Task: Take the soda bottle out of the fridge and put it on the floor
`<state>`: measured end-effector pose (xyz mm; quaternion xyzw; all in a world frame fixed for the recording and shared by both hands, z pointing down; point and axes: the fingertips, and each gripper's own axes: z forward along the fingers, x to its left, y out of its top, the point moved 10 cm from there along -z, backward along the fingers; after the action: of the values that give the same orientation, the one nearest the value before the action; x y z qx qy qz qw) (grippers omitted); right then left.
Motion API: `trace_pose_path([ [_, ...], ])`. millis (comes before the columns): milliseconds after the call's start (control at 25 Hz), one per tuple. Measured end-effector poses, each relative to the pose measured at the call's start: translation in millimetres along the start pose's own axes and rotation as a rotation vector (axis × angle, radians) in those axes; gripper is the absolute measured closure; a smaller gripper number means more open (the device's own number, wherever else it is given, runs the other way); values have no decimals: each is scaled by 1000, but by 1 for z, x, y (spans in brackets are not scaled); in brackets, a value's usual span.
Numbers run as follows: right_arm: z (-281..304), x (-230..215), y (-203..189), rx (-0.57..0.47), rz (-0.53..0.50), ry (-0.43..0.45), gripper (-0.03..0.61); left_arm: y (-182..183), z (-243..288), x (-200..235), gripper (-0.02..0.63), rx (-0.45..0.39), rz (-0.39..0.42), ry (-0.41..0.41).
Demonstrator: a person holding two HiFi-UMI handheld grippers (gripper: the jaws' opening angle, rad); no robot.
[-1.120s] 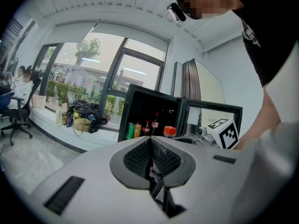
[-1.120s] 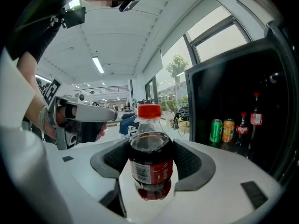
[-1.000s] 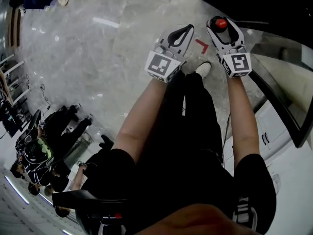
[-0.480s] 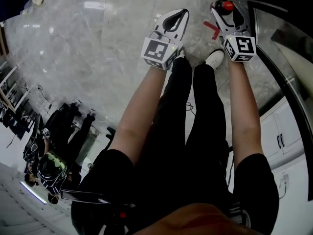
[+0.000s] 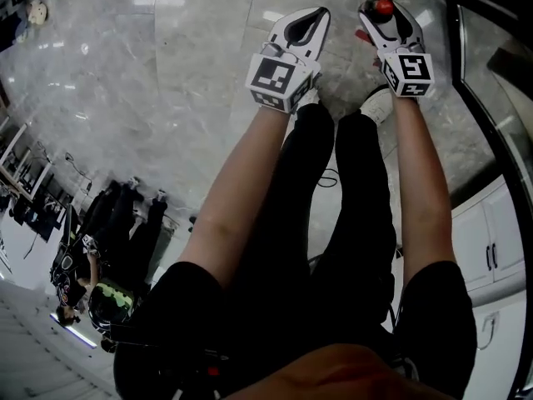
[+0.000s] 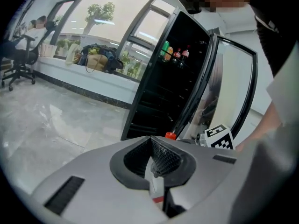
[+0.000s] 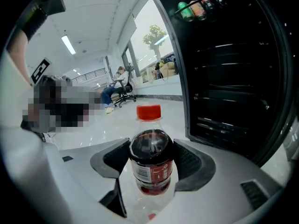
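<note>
Fingers (image 7: 190, 161) of right gripper (image 7: 151, 149) clamp one soda bottle (image 7: 150, 168); left gripper (image 6: 151, 144) fingers closed, empty.

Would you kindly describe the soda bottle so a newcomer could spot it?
Find the open black fridge. Beside it, the right hand-held gripper clamps the soda bottle. Unlike the drinks shelved inside, it alone is outside, dark cola under a red cap.

readable words: none | soda bottle (image 7: 150, 148), red label (image 7: 154, 171): barcode and white print, too blurred to read | marker cubes (image 5: 275, 77) (image 5: 408, 72), 12–1 o'clock: black-white squares only
</note>
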<state>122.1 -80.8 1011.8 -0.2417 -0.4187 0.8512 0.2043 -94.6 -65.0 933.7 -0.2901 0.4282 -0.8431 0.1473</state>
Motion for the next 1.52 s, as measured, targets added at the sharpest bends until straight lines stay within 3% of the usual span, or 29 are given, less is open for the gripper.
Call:
trace_pose_path([
  [440,81,-32,-91,43,-66,40,275,-54,72,36,609,44,96,-91],
  [880,100,-37,-148,167,-122,85,275,-67,71,39,609,79,114,-120],
  [1040,94,-26,-135,208,-163,134,273,-53,60,31,609,77,98,-103],
  [1240,54,-19,-94,223,-164,110,273,-13,35,10,609,60,88,-103],
  [1360,16,-11,-48,194,-149,102,273,23,12,-8,609,44,86,-96],
  [1520,-50,9,43,50,-93,101,275,83,-24,-42,609,-3,83,-90],
])
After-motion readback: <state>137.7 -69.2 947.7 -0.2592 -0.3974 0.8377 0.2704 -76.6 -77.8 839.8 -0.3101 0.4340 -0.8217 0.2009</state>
